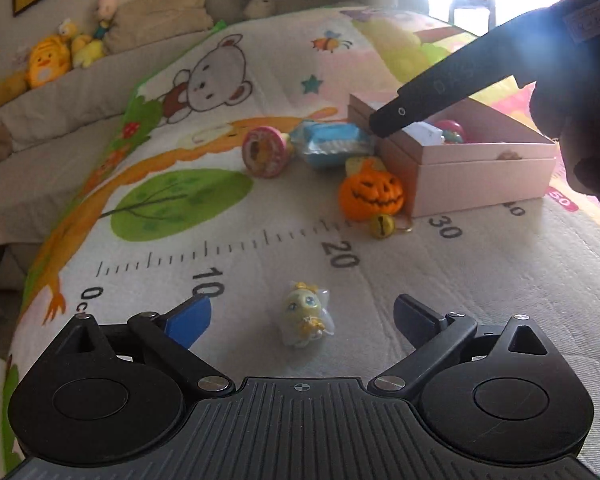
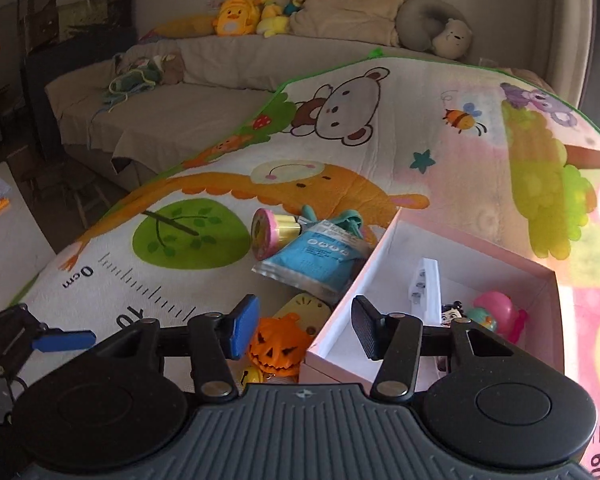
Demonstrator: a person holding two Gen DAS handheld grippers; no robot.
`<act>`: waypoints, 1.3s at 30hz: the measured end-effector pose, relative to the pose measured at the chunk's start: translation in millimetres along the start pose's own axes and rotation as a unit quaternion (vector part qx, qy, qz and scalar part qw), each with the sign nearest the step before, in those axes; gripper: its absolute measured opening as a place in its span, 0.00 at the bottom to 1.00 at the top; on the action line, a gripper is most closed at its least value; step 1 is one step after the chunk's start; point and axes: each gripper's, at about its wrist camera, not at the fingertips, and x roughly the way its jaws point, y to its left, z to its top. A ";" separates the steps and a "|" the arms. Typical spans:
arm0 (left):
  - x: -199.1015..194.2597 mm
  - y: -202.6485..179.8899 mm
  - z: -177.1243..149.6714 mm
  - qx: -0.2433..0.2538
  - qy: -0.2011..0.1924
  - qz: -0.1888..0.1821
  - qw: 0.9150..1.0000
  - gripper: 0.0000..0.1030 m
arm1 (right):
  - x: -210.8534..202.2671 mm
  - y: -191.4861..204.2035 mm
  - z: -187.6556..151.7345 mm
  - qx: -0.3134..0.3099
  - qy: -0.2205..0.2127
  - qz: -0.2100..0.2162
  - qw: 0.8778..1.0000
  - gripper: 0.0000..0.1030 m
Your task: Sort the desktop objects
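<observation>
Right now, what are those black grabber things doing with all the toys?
They are tidying toys into the open pink cardboard box. The left gripper is open around a small yellow doll in clear wrap on the cartoon play mat. The right gripper is open and empty over the box edge, above the orange plastic pumpkin. The pumpkin and blue packet are not yet in the box.

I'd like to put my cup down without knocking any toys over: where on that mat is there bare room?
Bare mat lies along the printed ruler, between the small wrapped doll and the orange pumpkin, and across the green tree print. The far bear picture is free too. It is crowded beside the pink box: pumpkin, bell, blue packet and round pink toy huddle there.
</observation>
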 end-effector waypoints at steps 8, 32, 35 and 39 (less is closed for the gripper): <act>2.1 25.5 -9.7 -0.072 -0.007 -0.009 0.997 0.99 | 101.5 -12.0 75.7 0.046 0.060 -0.033 0.997 0.43; -12.6 14.8 -22.4 -0.021 0.001 -0.059 0.998 1.00 | -33.5 17.2 -13.0 0.019 0.036 0.094 0.995 0.62; -14.0 14.4 -21.2 -0.017 0.011 -0.042 0.999 1.00 | -50.9 13.9 -42.8 0.029 0.048 0.114 0.992 0.63; -20.6 15.5 -19.2 -0.011 0.014 -0.021 1.000 1.00 | -53.6 13.7 -78.6 0.043 0.063 0.118 0.990 0.63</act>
